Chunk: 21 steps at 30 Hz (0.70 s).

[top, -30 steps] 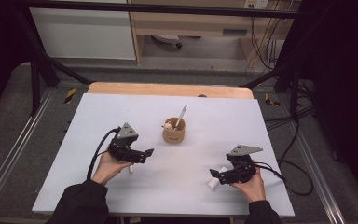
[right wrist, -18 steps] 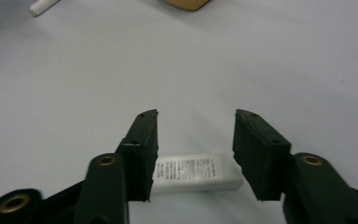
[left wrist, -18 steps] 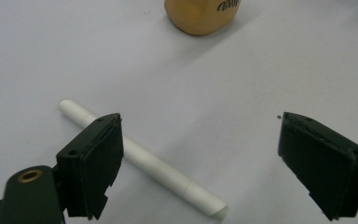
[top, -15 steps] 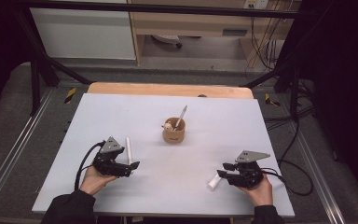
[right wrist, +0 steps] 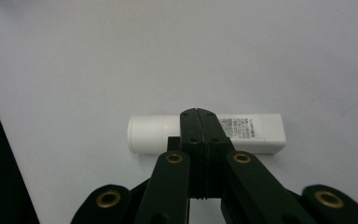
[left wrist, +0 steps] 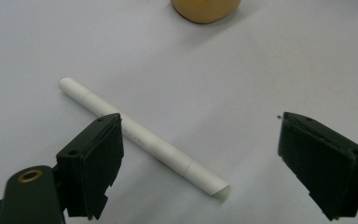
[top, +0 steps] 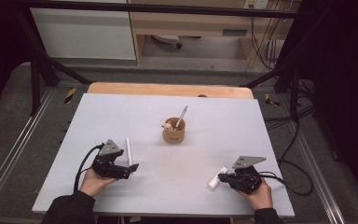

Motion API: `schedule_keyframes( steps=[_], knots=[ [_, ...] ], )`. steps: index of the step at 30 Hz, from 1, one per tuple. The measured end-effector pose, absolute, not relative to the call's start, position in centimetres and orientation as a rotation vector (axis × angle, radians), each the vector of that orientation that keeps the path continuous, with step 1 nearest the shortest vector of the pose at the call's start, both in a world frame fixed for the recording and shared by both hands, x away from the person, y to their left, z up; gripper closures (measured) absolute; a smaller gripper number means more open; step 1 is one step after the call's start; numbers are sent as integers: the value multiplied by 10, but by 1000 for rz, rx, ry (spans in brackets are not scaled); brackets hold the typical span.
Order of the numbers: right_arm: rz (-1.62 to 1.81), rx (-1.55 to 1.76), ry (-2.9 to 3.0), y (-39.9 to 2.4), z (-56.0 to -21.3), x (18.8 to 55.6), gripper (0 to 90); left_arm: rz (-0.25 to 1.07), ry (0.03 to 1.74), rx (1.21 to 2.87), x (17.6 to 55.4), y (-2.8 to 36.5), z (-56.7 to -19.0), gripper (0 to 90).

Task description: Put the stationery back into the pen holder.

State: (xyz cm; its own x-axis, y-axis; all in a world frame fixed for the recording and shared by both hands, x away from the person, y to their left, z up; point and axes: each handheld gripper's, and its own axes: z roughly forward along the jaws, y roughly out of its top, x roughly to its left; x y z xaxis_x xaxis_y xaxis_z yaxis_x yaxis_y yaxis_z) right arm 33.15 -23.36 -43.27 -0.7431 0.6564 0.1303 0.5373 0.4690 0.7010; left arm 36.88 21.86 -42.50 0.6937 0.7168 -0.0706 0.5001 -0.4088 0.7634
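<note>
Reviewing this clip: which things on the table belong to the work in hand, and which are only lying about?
In the work:
- left gripper, jaws open over the white pen
- right gripper, jaws just closed together in front of the white tube

Lying about:
- wooden cup holding a pen
- black cable

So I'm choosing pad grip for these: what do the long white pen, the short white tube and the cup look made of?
Long white pen: smooth matte plastic, by its even sheen. Short white tube: glossy plastic, printed label. Cup: probably wood, going by its tan matte surface.
</note>
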Motion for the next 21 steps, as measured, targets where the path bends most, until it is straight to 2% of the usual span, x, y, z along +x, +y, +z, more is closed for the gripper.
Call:
schedule_keyframes(
  steps=[21],
  knots=[
    [1161, 1043, 2538, -223, -435, 338, 900, 337, 930, 2100, 368, 217, -427, 144]
  ],
)
